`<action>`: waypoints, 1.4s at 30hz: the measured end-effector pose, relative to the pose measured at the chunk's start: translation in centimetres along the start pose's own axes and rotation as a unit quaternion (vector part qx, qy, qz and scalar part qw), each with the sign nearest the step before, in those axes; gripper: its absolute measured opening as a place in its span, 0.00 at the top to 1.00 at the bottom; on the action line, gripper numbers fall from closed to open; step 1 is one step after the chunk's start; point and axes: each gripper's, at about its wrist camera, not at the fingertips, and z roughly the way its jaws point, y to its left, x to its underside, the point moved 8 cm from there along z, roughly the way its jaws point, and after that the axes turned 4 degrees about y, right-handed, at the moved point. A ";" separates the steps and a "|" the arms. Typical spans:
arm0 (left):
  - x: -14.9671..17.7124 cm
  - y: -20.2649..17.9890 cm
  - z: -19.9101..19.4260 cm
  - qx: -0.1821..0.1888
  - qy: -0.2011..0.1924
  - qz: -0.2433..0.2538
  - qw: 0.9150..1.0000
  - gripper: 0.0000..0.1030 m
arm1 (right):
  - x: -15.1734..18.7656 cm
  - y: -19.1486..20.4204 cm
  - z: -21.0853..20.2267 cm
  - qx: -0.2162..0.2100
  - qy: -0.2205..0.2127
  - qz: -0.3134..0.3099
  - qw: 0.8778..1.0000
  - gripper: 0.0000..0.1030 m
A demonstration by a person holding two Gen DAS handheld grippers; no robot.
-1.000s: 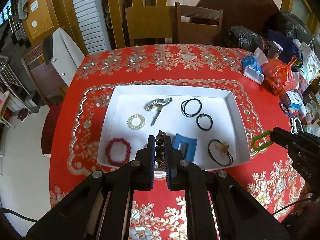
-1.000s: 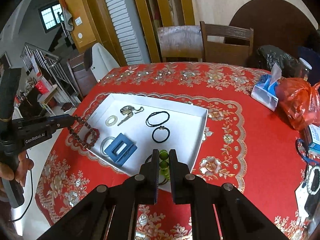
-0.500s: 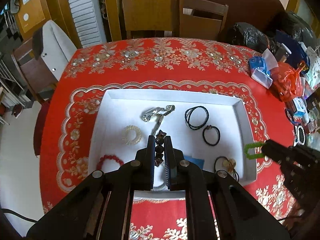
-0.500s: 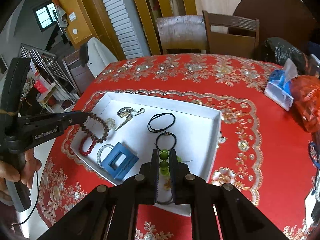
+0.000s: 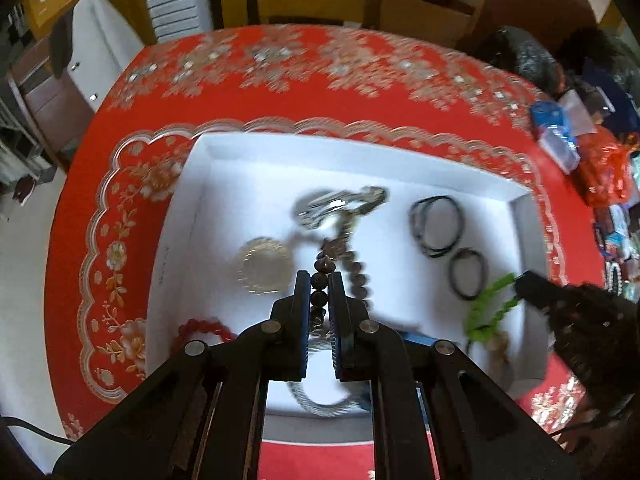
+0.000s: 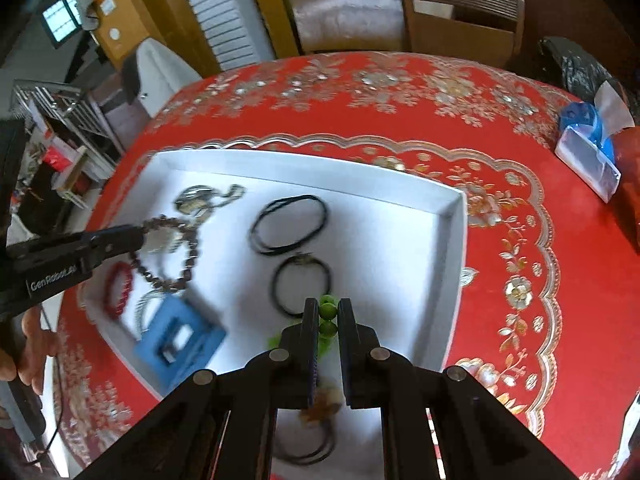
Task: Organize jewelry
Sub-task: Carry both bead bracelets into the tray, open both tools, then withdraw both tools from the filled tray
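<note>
A white tray [image 5: 208,148] [image 6: 456,216] lies on the red tablecloth. My left gripper [image 5: 319,280] [image 6: 136,236] is shut on a dark brown bead bracelet [image 5: 356,268] [image 6: 168,280] that hangs over the tray's middle left. Over the tray's right part, my right gripper [image 6: 328,308] [image 5: 516,280] is shut on a green bead bracelet [image 6: 327,311] [image 5: 486,308]. In the tray lie a red bead bracelet [image 6: 120,290], a blue clip [image 6: 180,336], a pale ring bracelet [image 5: 262,266], a silver watch [image 5: 336,206], black hair ties [image 6: 290,226] and a black tie with a flower charm [image 6: 320,404].
The tablecloth [image 6: 540,280] has gold floral borders. A blue-and-white tissue pack [image 6: 588,152] and an orange bag [image 5: 604,168] sit at the right. Wooden chairs [image 6: 460,20] stand behind the table. A hand [image 6: 28,344] holds the left gripper's handle.
Both grippers have come down and forward over the tray, each still carrying its bracelet. The tray now looks larger and closer in both views.
</note>
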 end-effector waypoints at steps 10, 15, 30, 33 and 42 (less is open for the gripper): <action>0.1 0.6 1.8 -0.005 0.009 -0.008 1.000 0.93 | -1.8 -2.8 2.3 0.074 0.004 -0.012 0.997 0.92; -0.1 0.5 1.9 -0.019 0.003 -0.004 1.000 0.93 | -2.1 -2.6 2.7 0.081 0.003 -0.014 0.997 0.90; 0.1 0.5 0.4 -0.048 -0.015 -0.005 0.999 0.64 | -0.7 -0.9 -0.8 0.027 -0.034 0.019 0.999 0.58; 0.5 0.5 -0.5 -0.056 -0.022 -0.002 0.998 0.63 | -0.2 -0.6 -1.9 0.022 -0.044 0.025 0.998 0.58; 2.3 0.1 -4.3 -0.063 -0.057 -0.007 0.996 0.63 | 1.8 0.8 -4.7 0.009 -0.064 0.029 0.997 0.51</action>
